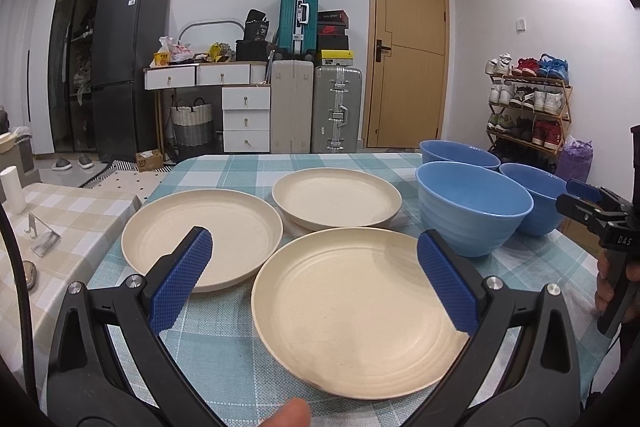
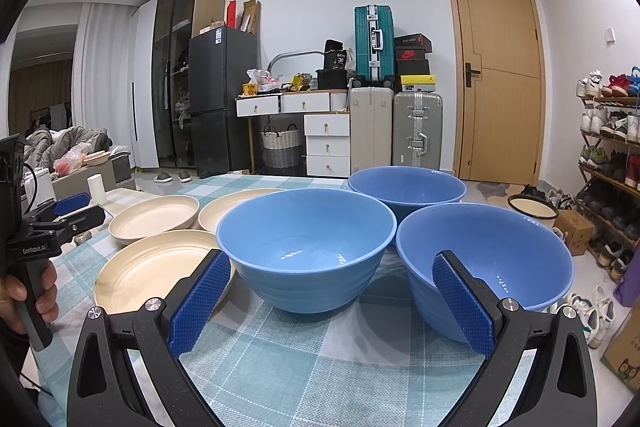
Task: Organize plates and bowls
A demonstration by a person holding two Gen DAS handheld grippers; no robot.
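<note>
Three cream plates lie on the checked tablecloth: a near plate (image 1: 352,311), a left plate (image 1: 200,231) and a far plate (image 1: 336,197). Three blue bowls stand to their right: a near-left bowl (image 2: 306,247), a near-right bowl (image 2: 492,255) and a far bowl (image 2: 406,187). My left gripper (image 1: 316,247) is open above the near plate with nothing between its fingers. My right gripper (image 2: 332,267) is open in front of the two near bowls, its right finger (image 2: 460,303) overlapping the near-right bowl. Each gripper shows at the edge of the other's view.
The table (image 1: 224,343) carries a teal checked cloth; a lower beige-checked table (image 1: 60,223) with a white cylinder (image 1: 12,189) stands to the left. Right of the table are a shoe rack (image 1: 528,107) and boxes on the floor. Suitcases, drawers and a door fill the far wall.
</note>
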